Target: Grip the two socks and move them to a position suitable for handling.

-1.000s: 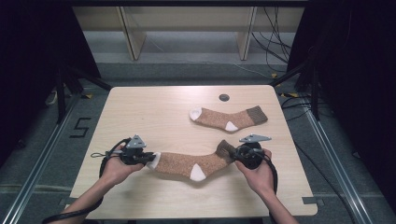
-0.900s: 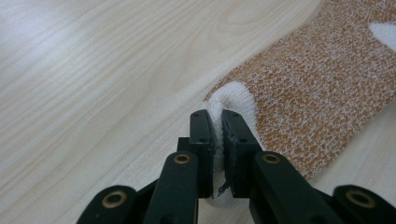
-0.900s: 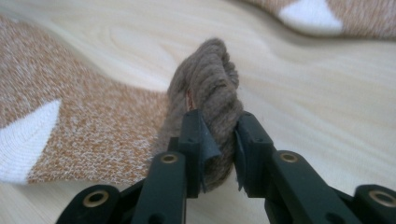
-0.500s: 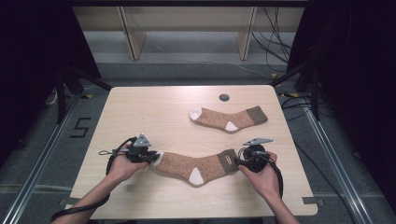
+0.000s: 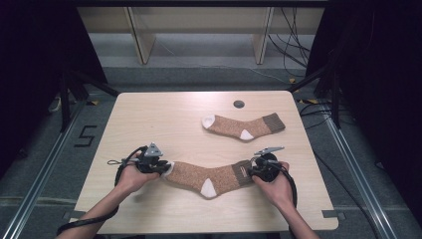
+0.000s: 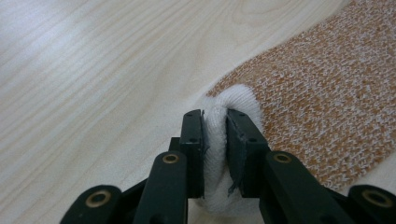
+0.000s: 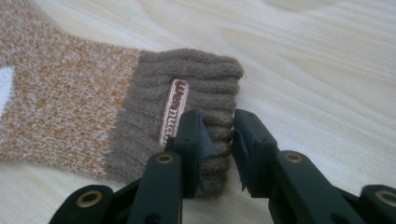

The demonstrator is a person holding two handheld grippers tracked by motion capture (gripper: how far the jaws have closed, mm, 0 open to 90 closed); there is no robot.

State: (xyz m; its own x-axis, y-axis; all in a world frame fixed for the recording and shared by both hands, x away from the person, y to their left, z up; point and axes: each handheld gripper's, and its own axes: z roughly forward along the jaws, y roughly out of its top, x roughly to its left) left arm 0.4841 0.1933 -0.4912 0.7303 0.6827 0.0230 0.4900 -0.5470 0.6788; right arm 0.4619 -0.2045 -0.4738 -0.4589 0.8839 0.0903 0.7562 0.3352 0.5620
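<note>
1. In your left gripper view, the white toe [image 6: 229, 100] of the near sock [image 5: 206, 177] is partly hidden between the jaws, and the sock runs out of the picture at the right edge.
2. In your right gripper view, the label [image 7: 173, 109] on the brown cuff [image 7: 187, 93] is too blurred to read.
3. From above, your hands cover both grippers, so their jaws cannot be seen clearly.

2 socks [image 5: 209, 178] [image 5: 244, 126] and 2 tools [image 5: 166, 168] [image 5: 249, 172].
</note>
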